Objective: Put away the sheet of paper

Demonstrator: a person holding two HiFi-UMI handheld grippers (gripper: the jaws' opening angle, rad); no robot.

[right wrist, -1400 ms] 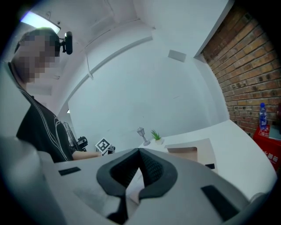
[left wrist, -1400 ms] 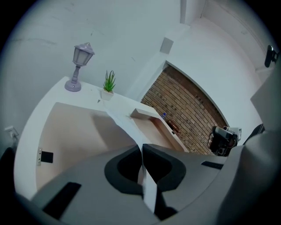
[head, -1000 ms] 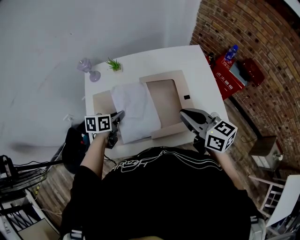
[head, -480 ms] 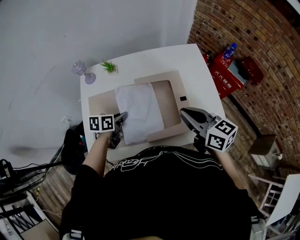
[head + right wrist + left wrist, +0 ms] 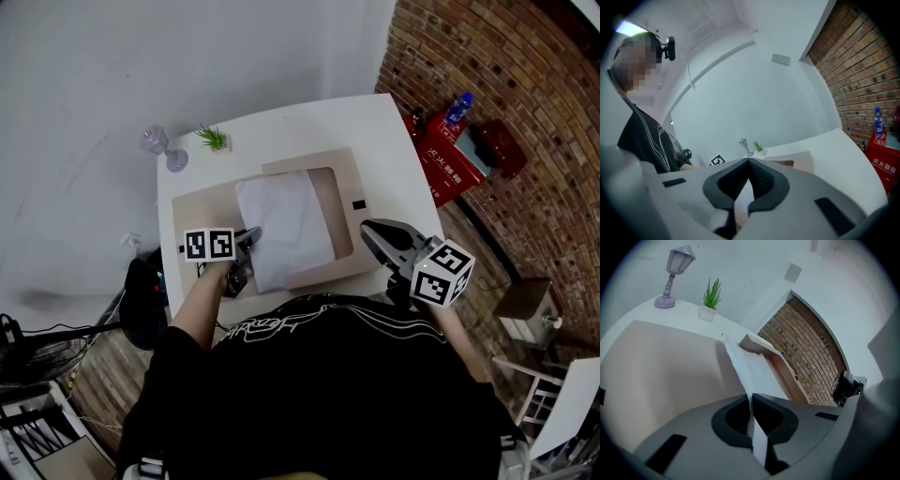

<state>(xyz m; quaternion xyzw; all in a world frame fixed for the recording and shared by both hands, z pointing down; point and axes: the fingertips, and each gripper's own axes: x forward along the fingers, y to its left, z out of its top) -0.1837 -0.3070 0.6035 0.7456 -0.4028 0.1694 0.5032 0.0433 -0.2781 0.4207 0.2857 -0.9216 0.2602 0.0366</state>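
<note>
A white wall fills the left of the room and a brick wall rises on the right, with a white desk [image 5: 375,141] between them. At the desk's far-left corner, about eleven o'clock from the person, stand a small lilac lamp [image 5: 159,145] and a potted plant [image 5: 213,139].

In front of them a tan folder [image 5: 202,211] lies open. The sheet of paper [image 5: 286,220] lies across its middle. At the paper's seven o'clock corner the left gripper [image 5: 246,242] has its jaws clamped on the near edge.

Over the last second the sheet has slid toward three o'clock. More of the bare left flap now shows, and the paper covers more of the cut-out opening in the right panel. That suggests the sheet is being fed into the folder, with part still to go.

At four o'clock the right gripper [image 5: 368,228] hangs off the desk's near edge. Its jaws are together with nothing between them. Beyond the desk's right side a red box [image 5: 450,155] sits by the bricks.

The head view does not settle whether the paper runs over or under the right panel. The left gripper view shows the sheet pinched edge-on and rising from the jaws to a lifted lip of the folder. The right gripper view adds only the person's black shirt and the empty, closed jaws.
</note>
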